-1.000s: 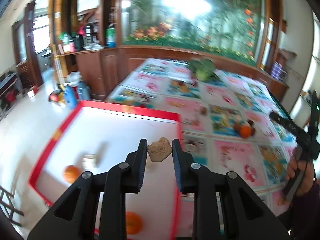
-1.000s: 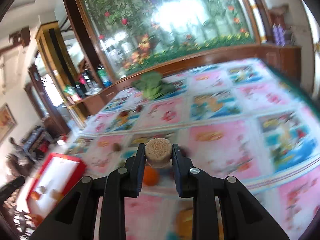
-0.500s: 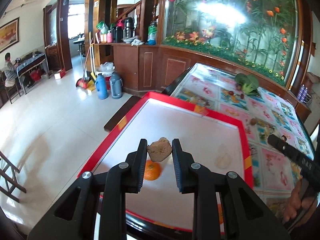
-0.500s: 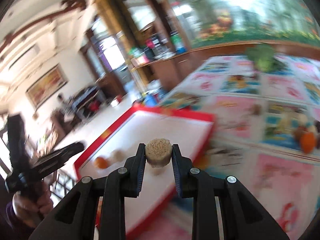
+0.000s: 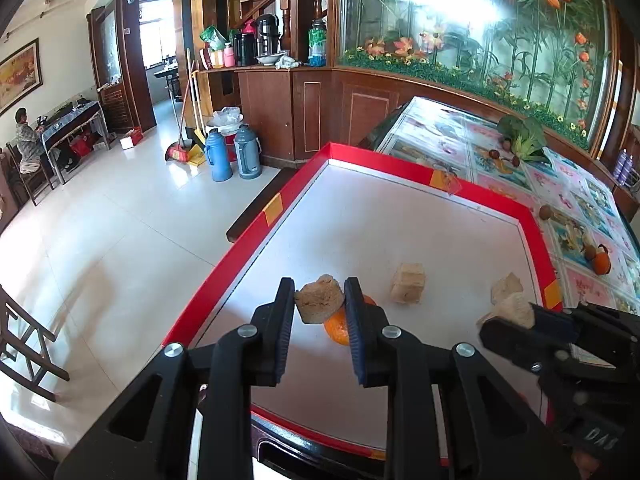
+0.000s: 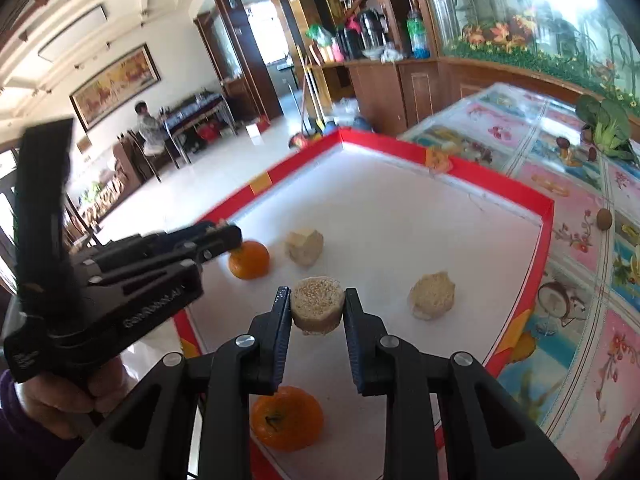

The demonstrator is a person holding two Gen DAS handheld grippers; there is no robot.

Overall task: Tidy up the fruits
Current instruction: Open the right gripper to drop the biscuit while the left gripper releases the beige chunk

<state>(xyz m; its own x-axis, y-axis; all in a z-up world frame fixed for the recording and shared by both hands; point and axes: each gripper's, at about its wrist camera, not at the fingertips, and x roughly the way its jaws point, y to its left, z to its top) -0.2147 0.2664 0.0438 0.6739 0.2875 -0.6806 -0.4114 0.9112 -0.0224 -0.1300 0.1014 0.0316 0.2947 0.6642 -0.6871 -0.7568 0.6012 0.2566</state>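
A white tray with a red rim lies at the table's near corner. My left gripper is shut on a rough tan chunk above the tray's near left part, just over an orange. My right gripper is shut on a round tan cake with a seeded top, above the tray's near side. In the tray lie a tan cube, a round tan piece and two oranges. The right gripper shows at the left wrist view's right edge, and the left gripper at the right wrist view's left.
The table's flowered cloth carries leafy greens, an orange and small brown fruits beyond the tray. Two thermos flasks stand on the tiled floor to the left. A person sits at a far table.
The right gripper swung left from over the patterned cloth to over the tray, still holding its cake. The left gripper sank nearer the tray floor with its chunk, and the two grippers came close together.
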